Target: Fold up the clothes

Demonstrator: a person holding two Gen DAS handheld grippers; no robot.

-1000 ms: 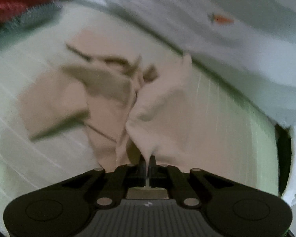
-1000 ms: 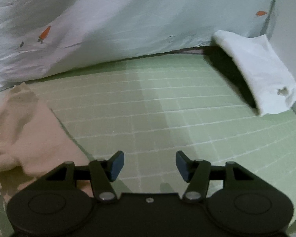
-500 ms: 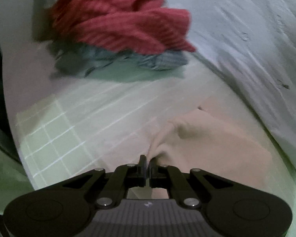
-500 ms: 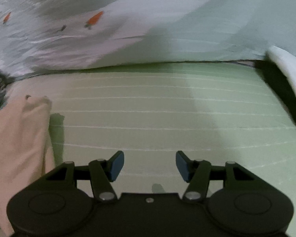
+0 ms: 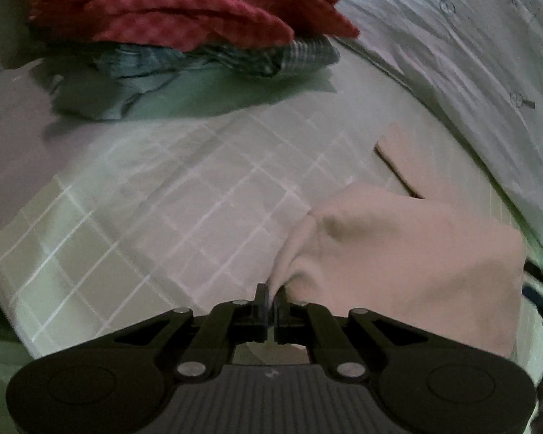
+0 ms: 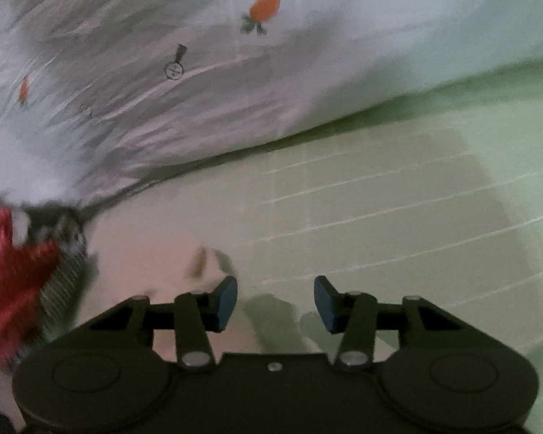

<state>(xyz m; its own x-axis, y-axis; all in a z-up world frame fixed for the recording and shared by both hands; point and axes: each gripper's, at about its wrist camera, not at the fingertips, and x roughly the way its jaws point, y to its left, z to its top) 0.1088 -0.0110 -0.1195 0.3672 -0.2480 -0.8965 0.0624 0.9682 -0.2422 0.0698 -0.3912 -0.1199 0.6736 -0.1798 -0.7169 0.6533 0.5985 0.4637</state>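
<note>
Folding barely begun: beige garment (image 5: pixel 398 253) pinched at an edge in clenched left gripper (image 5: pixel 271 302) jaws, unfolded; right gripper (image 6: pixel 275 300) jaws just narrowed, w/ nothing between; red/grey clothes pile (image 5: pixel 184 11) beyond untouched.

No readable text, label, brand or number shows in either view. The only marks are printed pictures on the pale quilt (image 6: pixel 206 83): an orange carrot (image 6: pixel 266 3) and, below and left of it, a small circled cross (image 6: pixel 174 70).

Green grid-lined sheet (image 6: pixel 398 195), carrot-print bedding (image 6: pixel 199 72) behind (dim light).
</note>
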